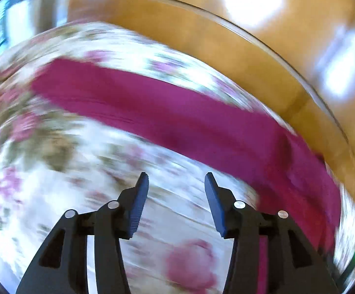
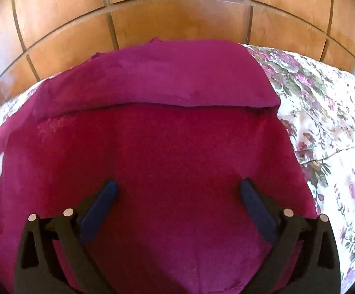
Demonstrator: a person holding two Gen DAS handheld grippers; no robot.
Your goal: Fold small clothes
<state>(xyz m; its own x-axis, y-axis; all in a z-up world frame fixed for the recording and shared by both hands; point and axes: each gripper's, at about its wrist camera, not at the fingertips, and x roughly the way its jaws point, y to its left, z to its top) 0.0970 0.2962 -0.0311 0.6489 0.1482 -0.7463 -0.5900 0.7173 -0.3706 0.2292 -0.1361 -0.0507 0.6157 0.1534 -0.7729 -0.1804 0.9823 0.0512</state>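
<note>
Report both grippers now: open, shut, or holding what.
Left gripper: open, nothing between the fingers.
Right gripper: open wide above the magenta garment, holding nothing.

Bed [image 2: 329,112]: white cover printed with pink-purple flowers and green leaves; a crease runs across it at the right in the right wrist view. Magenta cloth [image 2: 153,152] lies flat on the cover, far edge folded back toward the camera as a band across its width. Cover shows on both sides of the cloth. Left wrist view blurred: same cloth [image 1: 177,120] on the floral cover.
</note>
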